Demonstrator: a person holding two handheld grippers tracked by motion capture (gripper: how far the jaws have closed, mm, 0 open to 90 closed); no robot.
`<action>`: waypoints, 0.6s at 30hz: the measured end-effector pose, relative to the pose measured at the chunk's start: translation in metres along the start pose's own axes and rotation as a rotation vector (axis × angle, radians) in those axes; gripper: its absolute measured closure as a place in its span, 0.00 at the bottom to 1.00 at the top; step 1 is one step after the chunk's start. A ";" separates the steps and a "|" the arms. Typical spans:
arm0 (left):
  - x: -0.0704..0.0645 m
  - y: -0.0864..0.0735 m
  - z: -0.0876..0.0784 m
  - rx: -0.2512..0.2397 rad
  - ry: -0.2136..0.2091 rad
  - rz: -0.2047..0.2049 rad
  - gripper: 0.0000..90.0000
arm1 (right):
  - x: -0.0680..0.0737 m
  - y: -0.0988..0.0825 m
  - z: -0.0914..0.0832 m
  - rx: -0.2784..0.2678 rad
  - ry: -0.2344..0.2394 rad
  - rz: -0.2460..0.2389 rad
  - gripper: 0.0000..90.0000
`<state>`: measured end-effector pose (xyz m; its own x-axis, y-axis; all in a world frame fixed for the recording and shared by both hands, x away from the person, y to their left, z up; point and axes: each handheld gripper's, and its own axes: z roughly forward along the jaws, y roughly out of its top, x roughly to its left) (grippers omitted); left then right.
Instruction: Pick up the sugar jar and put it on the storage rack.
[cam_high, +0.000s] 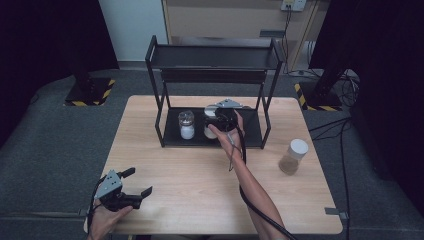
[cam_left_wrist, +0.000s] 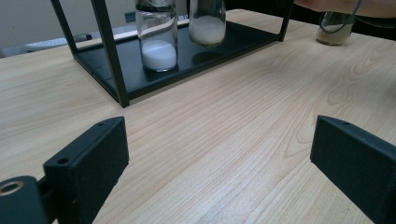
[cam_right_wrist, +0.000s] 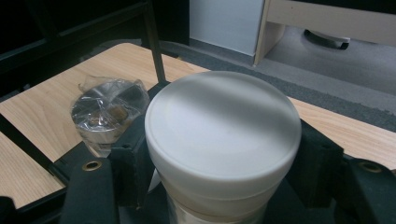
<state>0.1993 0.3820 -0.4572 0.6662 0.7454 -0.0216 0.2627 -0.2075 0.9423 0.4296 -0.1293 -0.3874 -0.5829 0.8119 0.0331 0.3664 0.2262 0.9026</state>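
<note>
A light wooden table (cam_high: 200, 195) stands on grey carpet. Near its front left edge, the left gripper (cam_high: 131, 186) rests with jaws spread, holding nothing. Farther in, the right gripper (cam_high: 222, 119) clamps a white-lidded jar (cam_right_wrist: 223, 135) on the black rack's lower shelf (cam_high: 252, 131), beside a clear-capped jar of white powder (cam_high: 186, 125). A third jar (cam_high: 294, 156) stands off right.

left gripper (cam_high: 134, 184): black body, two flat black jaws, grey three-cornered plate on top
left jaws, close up: blocky matte black pads with rounded corners, a small screw hole near each top, a brass-ringed hole at the lower left base
right gripper (cam_high: 225, 118): black, grey three-cornered plate on top
right jaws, close up: black blocks, a brass-ringed screw hole on each base
cable (cam_high: 260, 210): black, trailing along the forearm
forearms: bare, no sleeves visible
</note>
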 end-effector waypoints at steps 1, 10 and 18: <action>0.000 0.000 0.000 0.000 0.000 0.000 0.04 | 0.000 -0.001 0.002 0.006 -0.003 0.000 0.37; 0.000 0.000 0.000 0.001 -0.002 0.002 0.04 | 0.001 -0.005 0.008 0.011 -0.010 -0.006 0.37; 0.000 0.001 0.000 0.006 -0.003 0.006 0.04 | 0.002 -0.009 0.008 0.006 -0.010 -0.013 0.37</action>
<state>0.1996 0.3819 -0.4564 0.6698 0.7424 -0.0171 0.2628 -0.2154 0.9405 0.4308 -0.1251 -0.3990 -0.5799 0.8145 0.0172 0.3635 0.2398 0.9002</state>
